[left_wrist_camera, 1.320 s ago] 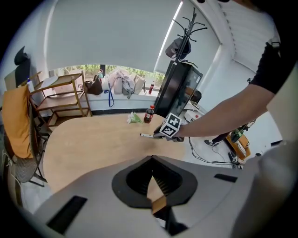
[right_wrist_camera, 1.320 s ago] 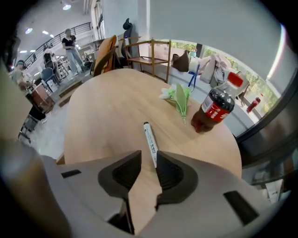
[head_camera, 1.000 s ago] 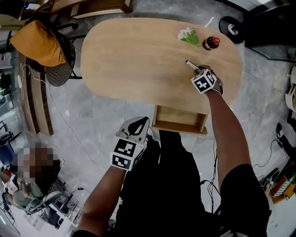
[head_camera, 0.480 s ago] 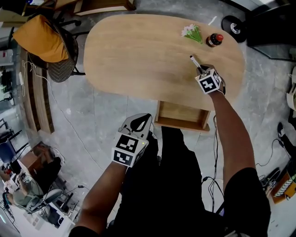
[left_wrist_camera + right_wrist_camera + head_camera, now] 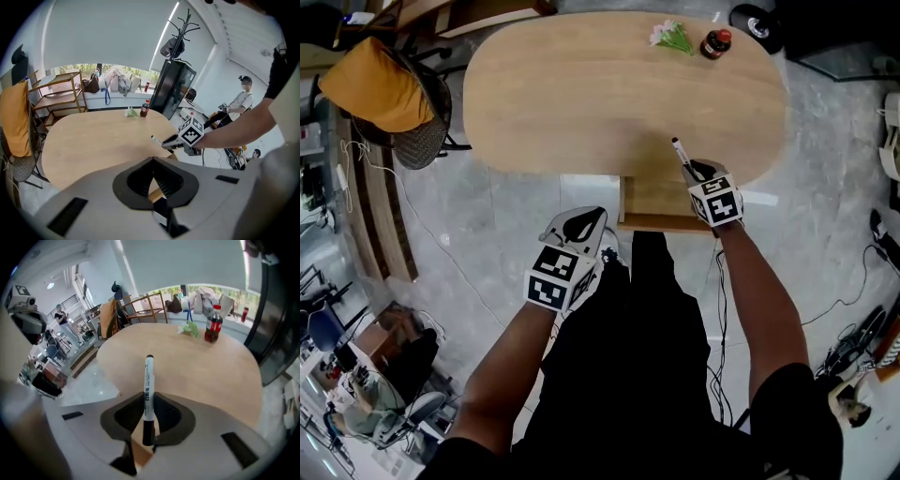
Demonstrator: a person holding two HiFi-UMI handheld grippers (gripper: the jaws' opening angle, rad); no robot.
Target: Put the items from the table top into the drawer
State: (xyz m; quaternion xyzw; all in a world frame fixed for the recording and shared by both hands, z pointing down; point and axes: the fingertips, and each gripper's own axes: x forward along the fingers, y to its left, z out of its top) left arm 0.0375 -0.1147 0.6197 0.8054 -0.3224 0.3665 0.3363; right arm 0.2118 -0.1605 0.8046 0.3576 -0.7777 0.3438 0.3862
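My right gripper (image 5: 689,172) is shut on a white marker with a black cap (image 5: 148,390); the marker (image 5: 681,156) sticks out over the near edge of the oval wooden table (image 5: 581,94). It hovers above the open wooden drawer (image 5: 661,208) under the table's edge. A small cola bottle (image 5: 714,43) and a bunch of white flowers with green stems (image 5: 672,37) stand at the table's far right; both show in the right gripper view, bottle (image 5: 213,324) and flowers (image 5: 190,328). My left gripper (image 5: 579,225) hangs shut and empty over the floor, left of the drawer.
A chair with an orange cloth (image 5: 380,89) stands left of the table. Wooden shelving (image 5: 380,202) runs along the left. A black refrigerator (image 5: 173,86) is beyond the table. People (image 5: 241,101) stand in the background. Cables (image 5: 853,328) lie on the floor at right.
My right gripper has drawn the marker back from the tabletop toward me, to above the open drawer. The left gripper has barely moved.
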